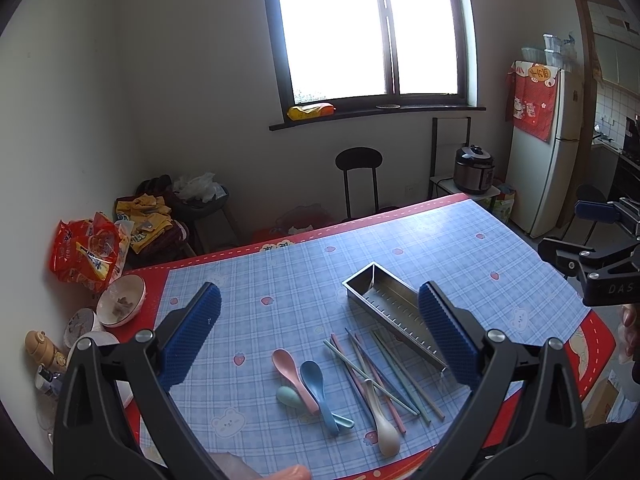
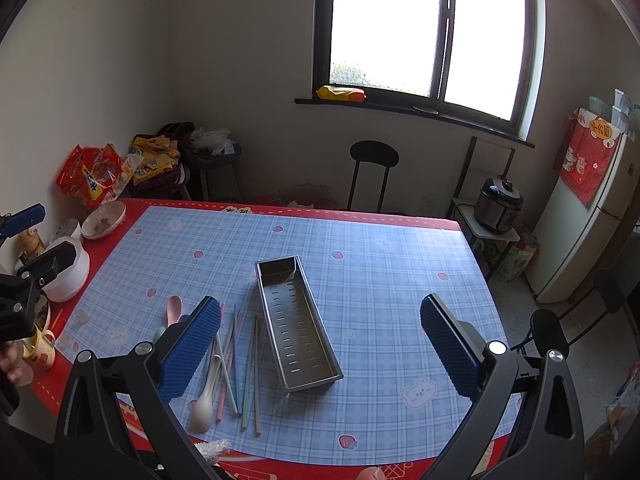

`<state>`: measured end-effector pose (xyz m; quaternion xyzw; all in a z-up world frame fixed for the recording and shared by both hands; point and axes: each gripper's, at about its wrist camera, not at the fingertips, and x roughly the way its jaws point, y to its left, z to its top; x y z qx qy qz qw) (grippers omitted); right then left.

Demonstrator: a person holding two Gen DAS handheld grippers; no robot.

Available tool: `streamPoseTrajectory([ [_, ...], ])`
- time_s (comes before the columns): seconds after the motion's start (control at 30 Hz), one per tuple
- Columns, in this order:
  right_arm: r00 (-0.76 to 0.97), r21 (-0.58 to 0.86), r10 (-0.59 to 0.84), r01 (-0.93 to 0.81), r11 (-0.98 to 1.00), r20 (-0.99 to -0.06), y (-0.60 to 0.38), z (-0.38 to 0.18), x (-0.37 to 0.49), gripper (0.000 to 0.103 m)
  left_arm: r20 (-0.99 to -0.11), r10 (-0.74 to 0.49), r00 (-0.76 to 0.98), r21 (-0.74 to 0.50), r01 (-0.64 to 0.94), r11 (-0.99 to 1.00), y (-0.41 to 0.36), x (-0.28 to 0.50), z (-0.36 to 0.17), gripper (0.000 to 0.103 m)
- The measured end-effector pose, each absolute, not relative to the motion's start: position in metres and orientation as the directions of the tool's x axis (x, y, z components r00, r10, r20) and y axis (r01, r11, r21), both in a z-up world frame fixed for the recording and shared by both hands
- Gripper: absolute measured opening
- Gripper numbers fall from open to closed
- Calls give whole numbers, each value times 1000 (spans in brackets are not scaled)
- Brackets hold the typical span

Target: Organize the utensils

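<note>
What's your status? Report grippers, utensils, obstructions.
Left gripper open, right gripper open, both empty above table. Tray empty; spoons and chopsticks loose beside it. Nothing blocking.

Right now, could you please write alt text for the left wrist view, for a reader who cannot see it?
An open left claw hovers over a checked tablecloth where spoons and chopsticks lie loose beside an empty metal tray. Bowls stand at the left edge, with a window behind.
</note>
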<state>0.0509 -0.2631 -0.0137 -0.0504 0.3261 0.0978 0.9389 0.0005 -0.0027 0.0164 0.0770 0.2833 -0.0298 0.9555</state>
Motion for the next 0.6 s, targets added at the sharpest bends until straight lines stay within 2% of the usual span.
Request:
streamPoseTrajectory([
  [0.6,770,-29,151,-215,976,-620,-265,-16,49,98,-543,-14,839,128,99,987,0,0,17,97],
])
